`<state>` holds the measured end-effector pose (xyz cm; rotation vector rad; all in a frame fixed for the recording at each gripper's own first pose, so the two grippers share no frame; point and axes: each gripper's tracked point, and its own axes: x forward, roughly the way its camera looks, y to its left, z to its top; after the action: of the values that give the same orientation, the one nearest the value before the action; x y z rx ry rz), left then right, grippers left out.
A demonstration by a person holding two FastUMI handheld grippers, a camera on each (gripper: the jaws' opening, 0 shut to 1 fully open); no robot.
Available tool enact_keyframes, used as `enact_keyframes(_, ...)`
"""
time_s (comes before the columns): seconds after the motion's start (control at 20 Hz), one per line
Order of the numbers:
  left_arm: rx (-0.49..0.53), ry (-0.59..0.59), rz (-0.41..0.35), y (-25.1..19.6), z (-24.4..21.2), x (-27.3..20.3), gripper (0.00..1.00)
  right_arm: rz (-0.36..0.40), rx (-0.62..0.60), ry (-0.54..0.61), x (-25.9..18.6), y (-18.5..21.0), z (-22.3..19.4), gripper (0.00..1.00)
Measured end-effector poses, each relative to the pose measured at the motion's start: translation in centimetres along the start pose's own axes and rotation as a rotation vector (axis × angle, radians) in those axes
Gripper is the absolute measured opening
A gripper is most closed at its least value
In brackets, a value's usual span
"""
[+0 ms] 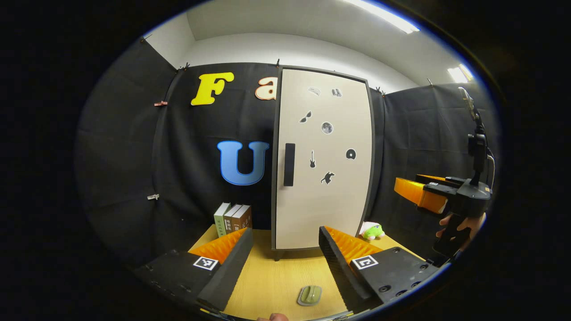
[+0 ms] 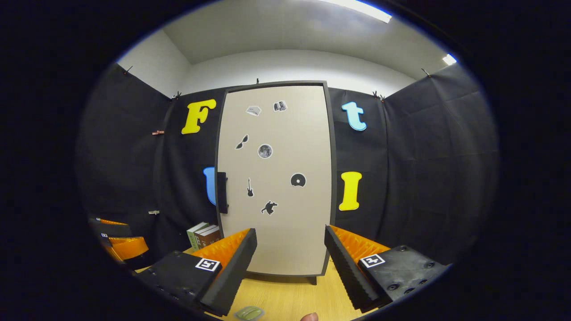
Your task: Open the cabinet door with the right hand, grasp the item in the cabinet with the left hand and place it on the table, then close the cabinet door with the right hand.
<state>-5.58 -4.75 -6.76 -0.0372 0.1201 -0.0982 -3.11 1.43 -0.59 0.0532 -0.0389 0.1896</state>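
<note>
Wooden table [image 1: 272, 285] bare between my left gripper [image 1: 285, 249] spread fingers, cabinet door [image 1: 323, 160] closed centre frame, handle [image 2: 222, 192] left of my released right gripper [image 2: 290, 252].

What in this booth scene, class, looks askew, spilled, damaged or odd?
Nothing stands out. The cabinet door is shut and upright, the books stand neatly beside it, and the plush toy and the small green item sit on the table. Both tongs are open.
</note>
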Motion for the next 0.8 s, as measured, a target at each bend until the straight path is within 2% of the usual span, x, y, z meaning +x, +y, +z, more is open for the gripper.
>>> enact_keyframes(0.8,0.0,-0.006,-0.005,-0.91,0.17,-0.05,0.94,-0.001,0.01,0.005,0.01,-0.62,-0.24,0.98)
